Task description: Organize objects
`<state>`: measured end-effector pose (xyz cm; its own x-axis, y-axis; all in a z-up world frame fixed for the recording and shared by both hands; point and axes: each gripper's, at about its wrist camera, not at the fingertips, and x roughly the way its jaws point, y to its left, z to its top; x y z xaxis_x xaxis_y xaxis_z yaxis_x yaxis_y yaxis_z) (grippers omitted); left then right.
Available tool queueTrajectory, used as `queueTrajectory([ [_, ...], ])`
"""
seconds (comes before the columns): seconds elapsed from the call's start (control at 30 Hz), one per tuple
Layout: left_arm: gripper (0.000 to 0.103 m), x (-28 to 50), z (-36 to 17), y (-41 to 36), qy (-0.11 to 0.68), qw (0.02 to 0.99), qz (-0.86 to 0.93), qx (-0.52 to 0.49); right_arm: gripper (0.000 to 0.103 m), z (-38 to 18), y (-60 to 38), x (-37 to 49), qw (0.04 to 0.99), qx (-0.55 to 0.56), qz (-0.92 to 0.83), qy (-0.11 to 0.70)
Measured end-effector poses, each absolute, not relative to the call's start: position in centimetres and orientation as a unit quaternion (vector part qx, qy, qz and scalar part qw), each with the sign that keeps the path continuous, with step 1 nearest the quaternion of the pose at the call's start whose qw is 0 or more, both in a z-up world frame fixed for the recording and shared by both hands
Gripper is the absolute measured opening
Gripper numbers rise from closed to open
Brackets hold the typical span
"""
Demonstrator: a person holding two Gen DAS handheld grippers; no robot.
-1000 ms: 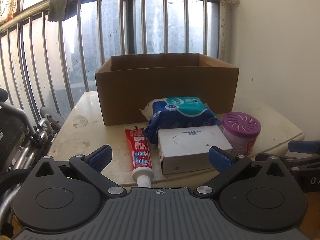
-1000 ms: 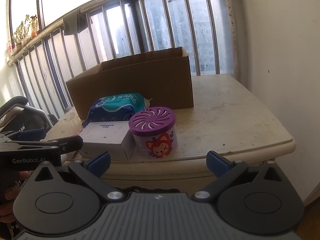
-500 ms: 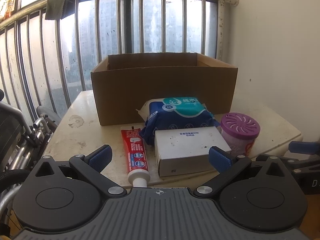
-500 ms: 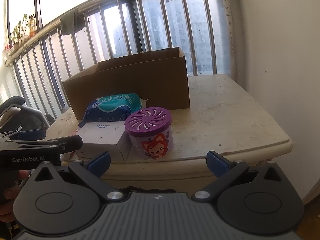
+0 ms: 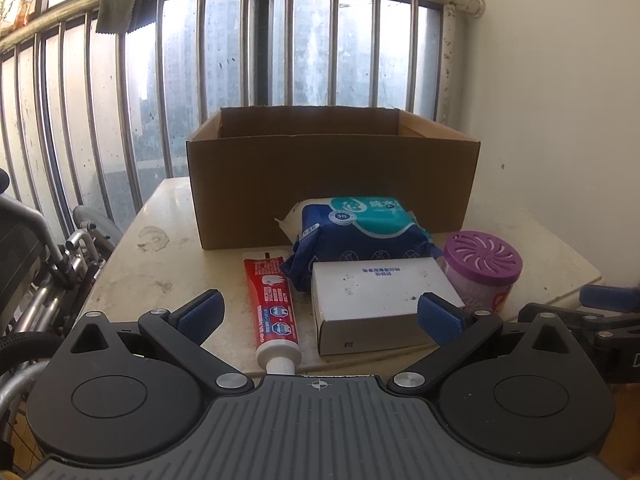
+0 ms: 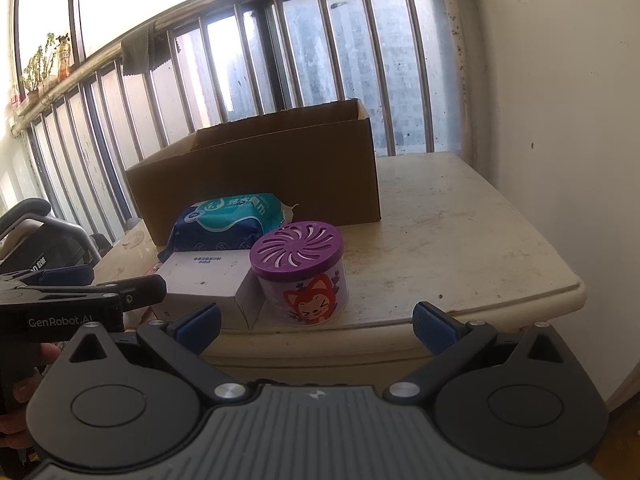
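Holding both grippers wide open and empty, we are seeing the toothpaste tube [image 5: 273,305] at twelve o'clock between the left gripper [image 5: 320,316] jaws, and the air freshener jar [image 6: 301,276] at eleven o'clock beyond the right gripper [image 6: 316,322].

We see the cardboard box [image 5: 332,176] at the back of the table [image 6: 460,240], with the wipes pack [image 5: 360,228] before it. Nearer us lie the toothpaste tube [image 5: 274,304] left, the white carton [image 5: 380,300] middle, and the air freshener tub [image 5: 482,272] right.

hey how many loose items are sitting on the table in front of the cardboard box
4: toothpaste tube at the left, white carton beside it, blue wipes pack behind the carton, purple-lidded jar at the right. The box interior is mostly hidden, so more may lie inside.
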<state>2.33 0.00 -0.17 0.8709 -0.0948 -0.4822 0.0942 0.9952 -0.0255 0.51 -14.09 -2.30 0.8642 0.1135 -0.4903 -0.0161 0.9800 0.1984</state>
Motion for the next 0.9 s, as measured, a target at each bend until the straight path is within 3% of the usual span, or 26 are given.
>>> queueTrajectory([
  [0.9,0.103,2.4,-1.1,2.9,0.261,0.963,-0.042,-0.053,0.103,-0.1,-14.7,2.0,0.967,0.09,0.043,0.236],
])
